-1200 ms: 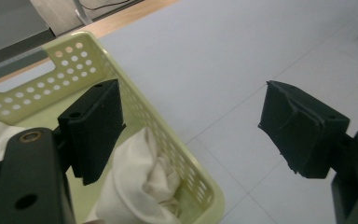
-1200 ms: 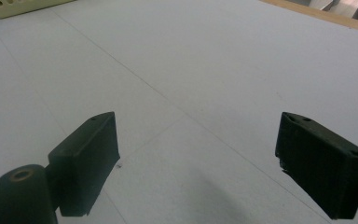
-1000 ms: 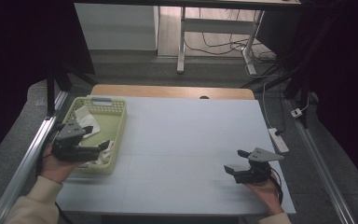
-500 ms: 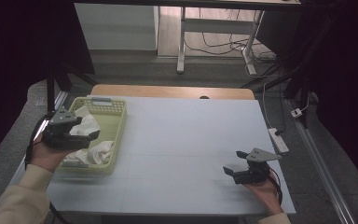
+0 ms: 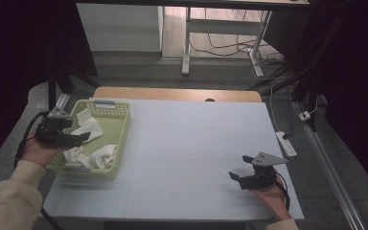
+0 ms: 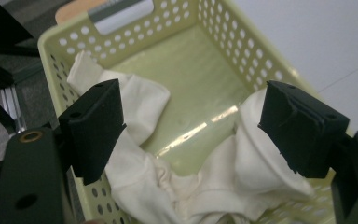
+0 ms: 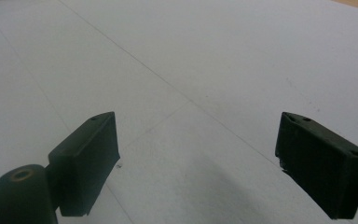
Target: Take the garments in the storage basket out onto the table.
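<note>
Fingers of the left gripper (image 6: 191, 135) stand wide apart with nothing between them, one pad (image 6: 95, 126) at the left of its view and the other at the right, poised over the cloth (image 6: 205, 186) without visibly touching it. The cloth is white, crumpled, and lies in the near end of the basket (image 6: 242, 51), with one fold running up along the perforated side wall; the far end of the basket floor is bare and glossy. Judgement: the cloth should be light and entirely limp, will sag and drape when lifted, not fragile, not slippery against foam pads. Best hold looks to be a raised ridge or bunched fold near the middle of the heap, pinched from above; a flat single layer against the floor would be harder to catch. The basket looks like thin plastic, probably light, and may shift if the cloth snags. In the high view the left gripper (image 5: 60, 132) is at the basket's (image 5: 120, 139) outer rim, at the left of the table (image 5: 196, 143). Fingers of the right gripper (image 7: 205, 163) are likewise spread and empty, low over bare table near its right front corner (image 5: 256, 175), well apart from the basket.
</note>
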Available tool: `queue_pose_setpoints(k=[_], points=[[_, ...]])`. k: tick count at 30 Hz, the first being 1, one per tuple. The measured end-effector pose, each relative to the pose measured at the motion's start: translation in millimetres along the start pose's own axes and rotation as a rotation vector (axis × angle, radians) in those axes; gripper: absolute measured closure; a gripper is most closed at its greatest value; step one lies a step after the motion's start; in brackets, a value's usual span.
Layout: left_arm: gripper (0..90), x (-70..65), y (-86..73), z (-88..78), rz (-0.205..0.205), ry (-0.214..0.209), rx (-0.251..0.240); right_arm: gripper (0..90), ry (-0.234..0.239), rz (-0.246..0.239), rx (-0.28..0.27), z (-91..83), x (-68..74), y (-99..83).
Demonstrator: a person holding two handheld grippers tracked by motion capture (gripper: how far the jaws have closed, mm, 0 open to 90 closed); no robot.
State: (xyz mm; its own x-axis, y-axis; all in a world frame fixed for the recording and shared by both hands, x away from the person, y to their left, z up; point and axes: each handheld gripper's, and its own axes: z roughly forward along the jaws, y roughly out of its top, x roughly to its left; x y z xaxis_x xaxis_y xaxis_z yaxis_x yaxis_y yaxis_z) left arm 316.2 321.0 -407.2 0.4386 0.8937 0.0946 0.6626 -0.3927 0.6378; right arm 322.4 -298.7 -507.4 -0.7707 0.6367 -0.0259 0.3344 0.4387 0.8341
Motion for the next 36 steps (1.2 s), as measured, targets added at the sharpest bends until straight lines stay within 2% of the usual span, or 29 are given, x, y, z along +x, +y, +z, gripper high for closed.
queue_pose_setpoints(k=[4, 14, 27, 29, 36], points=[[20.3, 4.8, -4.7, 5.8, 0.01, 0.013, 0.042, 13.4, 0.002, 0.0, 0.0, 1.1, 0.4, -0.3], [17.5, 16.0, -15.9, 19.5, 0.021, -0.037, 0.165, 14.0, -0.006, -0.005, 0.007, 1.4, 0.8, -0.2], [18.9, 19.1, -23.1, 41.2, 0.036, -0.085, 0.323, 14.1, -0.002, -0.013, 0.032, 3.7, 1.6, -0.9], [18.8, 19.1, -23.8, 42.6, 0.034, -0.087, 0.327, 14.0, 0.0, -0.012, 0.035, 4.0, 1.6, -1.1], [18.7, 19.7, -29.3, 53.7, 0.031, -0.102, 0.387, 14.0, 0.003, -0.014, 0.044, 5.1, 1.9, -1.5]])
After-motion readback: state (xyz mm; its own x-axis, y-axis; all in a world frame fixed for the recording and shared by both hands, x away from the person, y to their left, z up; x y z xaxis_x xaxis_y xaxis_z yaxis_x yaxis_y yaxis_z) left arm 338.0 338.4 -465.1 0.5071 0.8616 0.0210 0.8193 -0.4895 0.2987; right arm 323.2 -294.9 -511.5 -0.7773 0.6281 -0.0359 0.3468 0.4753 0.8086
